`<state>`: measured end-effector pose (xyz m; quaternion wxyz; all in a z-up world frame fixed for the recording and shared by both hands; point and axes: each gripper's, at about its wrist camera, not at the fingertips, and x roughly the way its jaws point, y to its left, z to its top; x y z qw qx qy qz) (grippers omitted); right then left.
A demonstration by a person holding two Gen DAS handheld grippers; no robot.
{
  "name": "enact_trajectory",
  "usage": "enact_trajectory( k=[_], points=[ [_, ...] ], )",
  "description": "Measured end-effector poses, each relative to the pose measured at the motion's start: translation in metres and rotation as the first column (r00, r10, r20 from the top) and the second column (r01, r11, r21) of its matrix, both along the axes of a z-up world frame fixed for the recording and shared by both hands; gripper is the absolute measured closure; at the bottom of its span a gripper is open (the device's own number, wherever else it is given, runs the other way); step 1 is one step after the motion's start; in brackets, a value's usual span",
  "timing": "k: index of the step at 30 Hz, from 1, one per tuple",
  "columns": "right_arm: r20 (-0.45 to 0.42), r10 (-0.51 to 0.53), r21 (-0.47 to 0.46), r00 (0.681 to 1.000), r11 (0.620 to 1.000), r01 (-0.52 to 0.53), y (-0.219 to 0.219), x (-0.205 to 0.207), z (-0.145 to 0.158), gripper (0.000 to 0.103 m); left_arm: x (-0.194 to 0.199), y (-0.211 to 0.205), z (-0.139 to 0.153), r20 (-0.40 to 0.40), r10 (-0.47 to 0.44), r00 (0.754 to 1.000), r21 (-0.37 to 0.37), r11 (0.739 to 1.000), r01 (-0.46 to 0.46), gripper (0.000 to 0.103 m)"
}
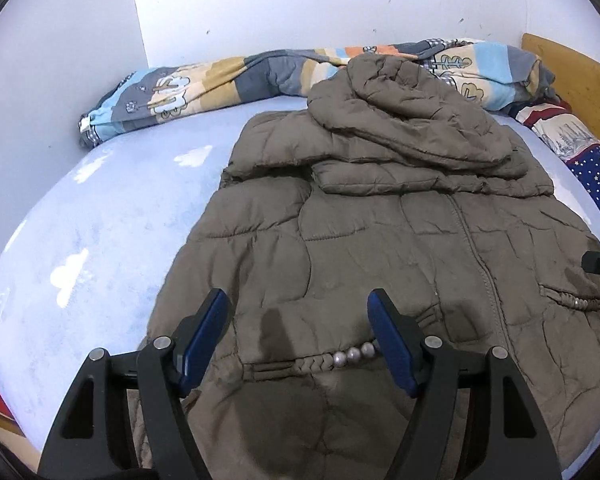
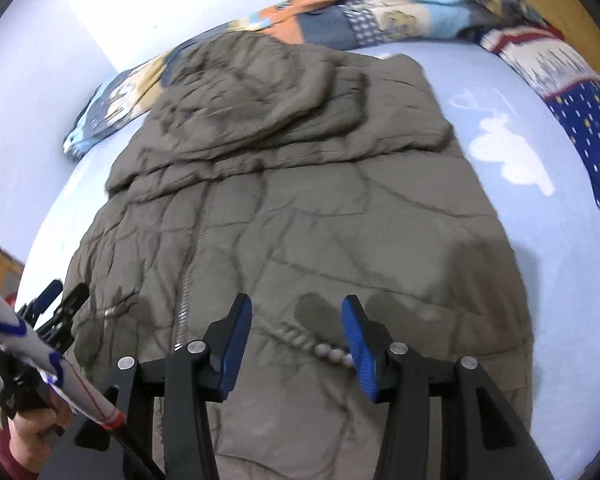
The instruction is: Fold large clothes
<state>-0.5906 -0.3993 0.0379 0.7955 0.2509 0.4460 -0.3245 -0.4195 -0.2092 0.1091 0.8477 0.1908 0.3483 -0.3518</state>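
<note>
A large olive-brown padded jacket (image 1: 380,216) lies flat on the bed, zipped front up, sleeves folded in and hood (image 1: 404,108) laid over the chest. It also fills the right wrist view (image 2: 300,208). My left gripper (image 1: 298,300) is open and empty, hovering above the jacket's lower left part near a beaded pocket trim (image 1: 352,354). My right gripper (image 2: 296,308) is open and empty above the lower right part, over the other pocket trim (image 2: 328,350). The left gripper shows at the left edge of the right wrist view (image 2: 54,304).
The bed has a light blue sheet (image 1: 100,248) with white clouds. A rolled patterned quilt (image 1: 204,84) lies along the white wall. A star-patterned pillow (image 1: 592,168) sits by the wooden headboard (image 1: 576,76) at right.
</note>
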Motion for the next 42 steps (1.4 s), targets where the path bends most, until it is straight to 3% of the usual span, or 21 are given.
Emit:
enact_trajectory(
  k=[9, 12, 19, 26, 29, 32, 42],
  points=[
    [-0.022, -0.075, 0.102, 0.997, 0.992, 0.077, -0.023, -0.005, -0.026, 0.051, 0.011, -0.016, -0.037, -0.092, 0.011, 0.996, 0.095, 0.995, -0.002, 0.031],
    [-0.045, -0.061, 0.091, 0.997, 0.994, 0.065, -0.022, 0.001, -0.030, 0.050, 0.009, -0.013, -0.029, -0.084, 0.008, 0.996, 0.074, 0.997, -0.002, 0.031],
    [0.003, -0.063, 0.028, 0.998, 0.998, 0.063, -0.015, -0.007, -0.009, 0.050, 0.000, 0.005, 0.002, 0.000, -0.001, 1.000, 0.012, 1.000, 0.001, 0.031],
    [0.019, -0.105, -0.050, 0.994, 0.993, 0.106, -0.010, -0.049, 0.012, 0.048, 0.005, 0.031, 0.017, 0.025, 0.017, 1.000, -0.016, 1.000, -0.017, 0.031],
    [0.040, -0.141, -0.077, 0.989, 0.987, 0.144, -0.009, -0.077, 0.020, 0.044, 0.011, 0.045, 0.016, 0.000, 0.023, 1.000, -0.013, 1.000, -0.023, 0.031],
    [0.061, -0.170, -0.046, 0.983, 0.984, 0.173, -0.008, -0.102, 0.018, 0.044, 0.011, 0.060, 0.009, 0.009, 0.029, 1.000, 0.001, 1.000, -0.029, 0.031],
    [0.063, -0.190, -0.028, 0.980, 0.981, 0.192, 0.018, -0.149, 0.002, 0.043, 0.016, 0.108, -0.014, -0.081, 0.085, 0.993, 0.000, 0.996, -0.085, 0.031]
  ],
)
